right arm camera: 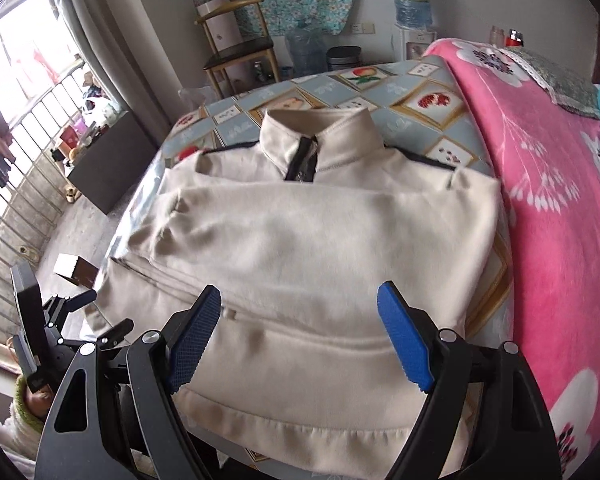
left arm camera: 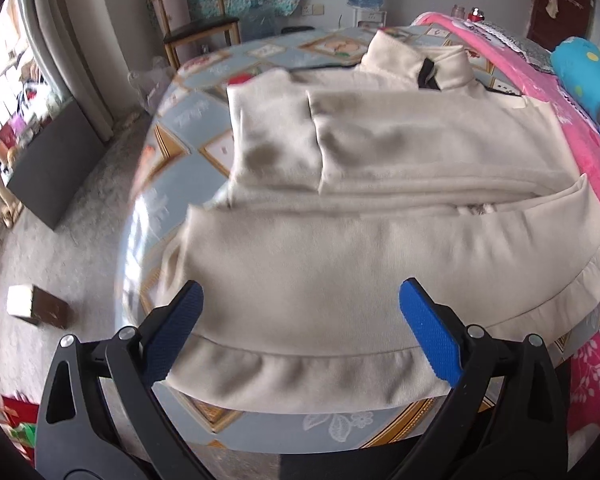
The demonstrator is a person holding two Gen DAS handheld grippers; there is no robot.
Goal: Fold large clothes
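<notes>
Across the counter [right arm camera: 428, 80] with its patterned cloth lay the cream sweatshirt [right arm camera: 300, 240], collar [right arm camera: 316, 136] at twelve o'clock, ribbed hem [right arm camera: 300, 432] at six o'clock, nearest me. Both sleeves were already folded across the chest, so I judged the step in hand to be taking the hem and carrying it up toward the collar.

My right gripper [right arm camera: 300, 340] hovered above the lower body of the garment, jaws wide and holding nothing. My left gripper [left arm camera: 300, 332] hung over the same hem band at the garment's other side, jaws equally wide and empty, with cloth visible between the pads but no pad pressing on it.

To do this well, I thought each hand should come down on the hem near its own corner, well apart from the other, and pinch every layer together, not merely the top one. The fleece looked thick and soft, so a shallow bite might slip. The lift should be even on both sides, or the fold line would skew and the folded sleeves [left arm camera: 300, 140] at twelve o'clock might shift. The pink blanket [right arm camera: 560, 220] at three o'clock lay just beside the garment; I would keep the hem clear of it.
</notes>
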